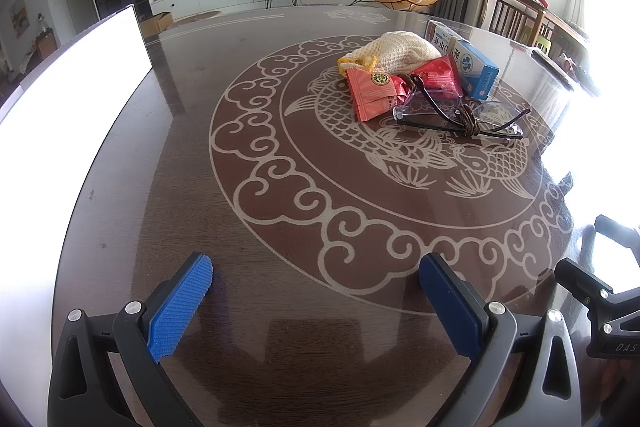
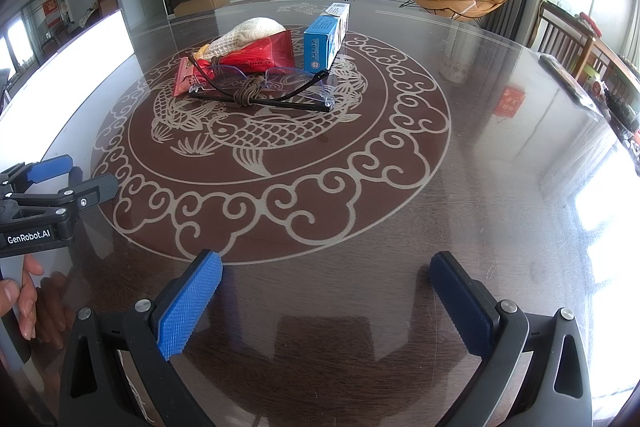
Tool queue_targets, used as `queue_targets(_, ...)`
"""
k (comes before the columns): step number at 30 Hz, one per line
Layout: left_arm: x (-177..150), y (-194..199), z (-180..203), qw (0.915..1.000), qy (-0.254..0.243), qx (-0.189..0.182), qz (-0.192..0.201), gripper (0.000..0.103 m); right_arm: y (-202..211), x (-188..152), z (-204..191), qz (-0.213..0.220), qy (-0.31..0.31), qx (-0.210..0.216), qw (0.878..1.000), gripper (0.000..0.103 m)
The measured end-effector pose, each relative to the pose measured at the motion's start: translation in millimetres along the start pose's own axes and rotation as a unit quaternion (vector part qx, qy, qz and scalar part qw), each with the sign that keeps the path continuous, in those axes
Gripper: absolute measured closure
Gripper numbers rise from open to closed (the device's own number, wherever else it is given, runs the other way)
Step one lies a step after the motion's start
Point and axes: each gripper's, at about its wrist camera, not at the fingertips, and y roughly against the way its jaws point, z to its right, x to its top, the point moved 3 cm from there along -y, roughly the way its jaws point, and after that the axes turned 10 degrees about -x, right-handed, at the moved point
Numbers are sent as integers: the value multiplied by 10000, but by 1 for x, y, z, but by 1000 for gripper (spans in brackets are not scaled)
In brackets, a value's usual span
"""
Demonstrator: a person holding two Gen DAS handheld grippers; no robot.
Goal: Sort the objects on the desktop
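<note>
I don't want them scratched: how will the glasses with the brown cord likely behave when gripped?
The glasses look thin-framed, so probably light and fragile. Their folded arms and knotted cord may snag or swing. On the glossy table they would likely slide if pushed.

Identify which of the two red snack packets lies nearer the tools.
The lighter red packet with the round green emblem; the darker red packet lies behind it, against the blue box.

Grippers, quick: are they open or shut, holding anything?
Left gripper: open, holding nothing.
Right gripper: open, holding nothing.
</note>
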Motion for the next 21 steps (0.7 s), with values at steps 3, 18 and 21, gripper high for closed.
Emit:
queue_targets(3, -2, 2, -1, 9999, -103, -99, -68, 0, 0, 0, 0, 0, 1, 1, 10000, 0)
queue_targets(18, -18, 20, -34, 9994, -269, -198, -68, 0, -10, 138, -48, 95, 55, 799, 9967, 0)
queue_targets(21, -19, 20, -34, 9994, -279, -212, -62, 0, -34, 165, -73, -26, 58, 567, 9984, 1)
